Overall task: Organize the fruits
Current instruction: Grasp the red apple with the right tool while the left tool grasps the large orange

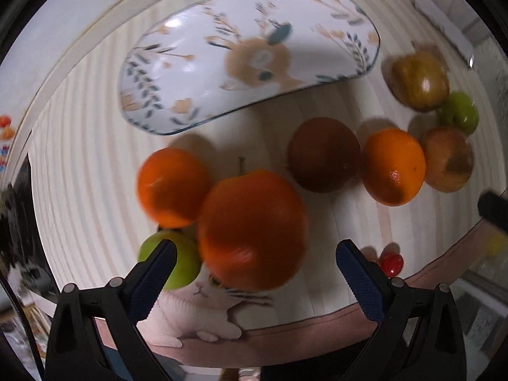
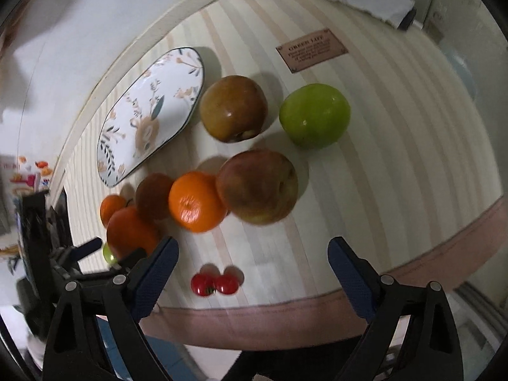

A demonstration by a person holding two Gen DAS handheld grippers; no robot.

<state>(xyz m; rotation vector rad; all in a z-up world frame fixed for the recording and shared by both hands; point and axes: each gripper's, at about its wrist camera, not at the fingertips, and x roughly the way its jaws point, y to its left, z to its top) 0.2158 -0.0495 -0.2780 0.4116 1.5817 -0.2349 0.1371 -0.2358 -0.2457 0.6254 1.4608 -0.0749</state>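
Both grippers hang with jaws spread and empty: the left gripper [image 1: 255, 254] above a large orange [image 1: 252, 230], the right gripper [image 2: 252, 250] near two cherry tomatoes [image 2: 214, 283]. Oranges and apples lie scattered on the striped tablecloth [image 2: 381, 165] beside the bare floral plate [image 1: 317, 6].

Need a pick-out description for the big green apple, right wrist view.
Start at the floral plate near the table's back edge. Right of it sits a brownish-red apple, and right of that the green apple. It is the only large, glossy, all-green fruit, standing apart from the oranges.

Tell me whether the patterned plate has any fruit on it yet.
Empty: the plate shows only its printed pattern; all fruit, including the big orange, lies on the tablecloth.
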